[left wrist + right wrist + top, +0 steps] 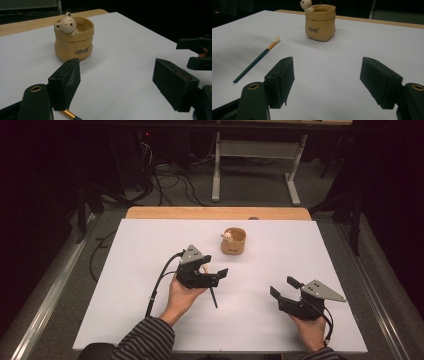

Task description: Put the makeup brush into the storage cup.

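Note:
A tan sack-shaped pot [233, 241] with a small bear figure on its rim stands upright on the white table top [125, 285]. It appears ahead in the left gripper view [73, 41] and the right gripper view [320, 22]. A thin dark paintbrush [214, 297] with a gold ferrule and pale tip lies flat on the table [257, 61]. My left gripper [212, 270] hovers open right over the brush's tip end, and its ferrule [70, 115] peeks out below one jaw. My right gripper [283, 286] is open and holds nothing, at the near right.
A wooden strip [217, 213] runs along the table's far edge. Beyond it are a grey desk frame [255, 165] and cables on the floor. The other hand's gripper [197, 52] shows at the right of the left gripper view.

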A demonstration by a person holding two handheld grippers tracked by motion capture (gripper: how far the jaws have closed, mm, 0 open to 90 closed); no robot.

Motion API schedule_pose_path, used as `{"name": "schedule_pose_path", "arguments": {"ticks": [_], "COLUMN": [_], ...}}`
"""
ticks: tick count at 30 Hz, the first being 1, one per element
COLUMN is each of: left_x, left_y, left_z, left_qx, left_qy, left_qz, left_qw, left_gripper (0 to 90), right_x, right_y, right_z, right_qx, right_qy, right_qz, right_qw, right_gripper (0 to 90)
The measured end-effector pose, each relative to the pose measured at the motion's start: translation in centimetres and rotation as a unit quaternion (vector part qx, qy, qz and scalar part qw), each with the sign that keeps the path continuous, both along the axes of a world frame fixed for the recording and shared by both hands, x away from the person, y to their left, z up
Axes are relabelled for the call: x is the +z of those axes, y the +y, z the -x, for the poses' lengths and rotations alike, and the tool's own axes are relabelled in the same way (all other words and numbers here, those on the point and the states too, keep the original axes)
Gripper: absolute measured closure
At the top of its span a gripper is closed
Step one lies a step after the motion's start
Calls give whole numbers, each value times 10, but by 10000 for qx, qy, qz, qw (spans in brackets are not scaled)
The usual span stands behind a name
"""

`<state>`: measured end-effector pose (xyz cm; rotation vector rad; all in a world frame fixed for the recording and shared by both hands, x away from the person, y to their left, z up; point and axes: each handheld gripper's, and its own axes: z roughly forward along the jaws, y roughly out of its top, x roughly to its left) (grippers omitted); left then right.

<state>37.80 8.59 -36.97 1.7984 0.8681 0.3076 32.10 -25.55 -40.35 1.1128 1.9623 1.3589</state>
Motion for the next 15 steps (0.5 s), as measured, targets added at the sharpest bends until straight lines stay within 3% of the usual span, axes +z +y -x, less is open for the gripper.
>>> {"name": "schedule_pose_path", "arguments": {"ticks": [11, 15], "left_x": [4, 5], "left_y": [-4, -5], "left_z": [-3, -4], "left_qx": [55, 109], "left_qy": [94, 227], "left_qz": [-185, -280], "left_qw": [9998, 9993], "left_gripper": [230, 232], "right_x": [0, 0], "right_y": [1, 1], "right_z": [0, 0], "right_qx": [19, 27], "right_qy": [7, 10], "right_qz": [6, 12], "right_qw": [10000, 10000], "right_gripper": [294, 294]}}
